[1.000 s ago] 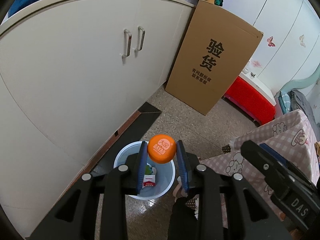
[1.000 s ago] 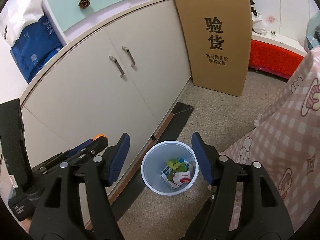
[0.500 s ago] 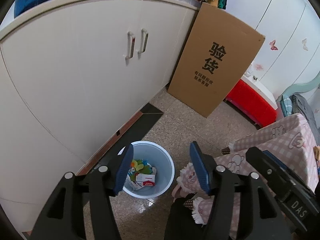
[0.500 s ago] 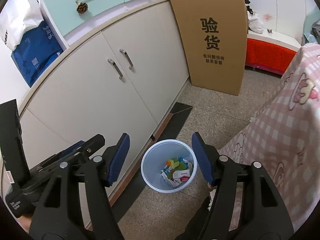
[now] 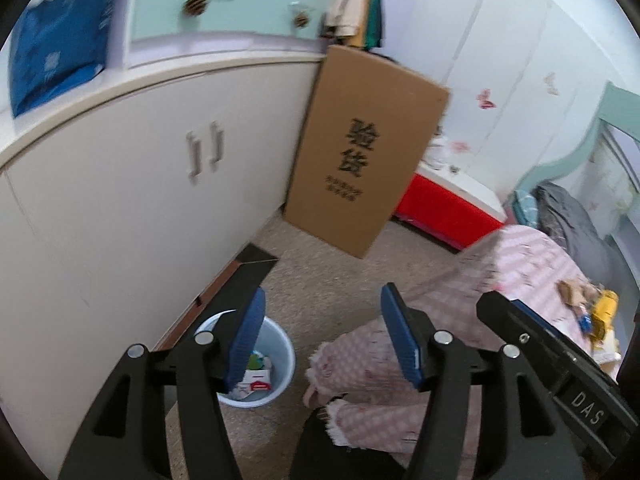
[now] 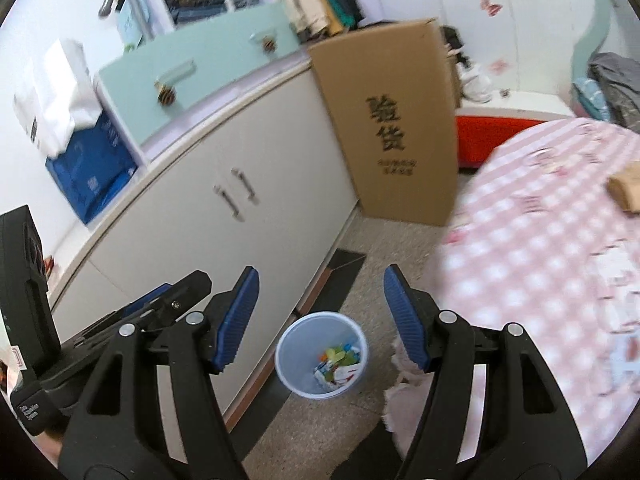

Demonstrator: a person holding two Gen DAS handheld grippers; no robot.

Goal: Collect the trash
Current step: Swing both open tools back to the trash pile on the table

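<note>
Trash (image 6: pixel 338 364) is lying in the pale blue bin (image 6: pixel 294 344) below your right gripper (image 6: pixel 320 312), jaws spread and empty; your left gripper (image 5: pixel 322 340), jaws spread and empty after just opening, is half hiding that bin in its own view.

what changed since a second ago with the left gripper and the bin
The left gripper let go of an orange-capped item; its jaws have just been opening and now hold nothing. Both views have pulled up and away from the bin. The right gripper stayed open and empty.
</note>
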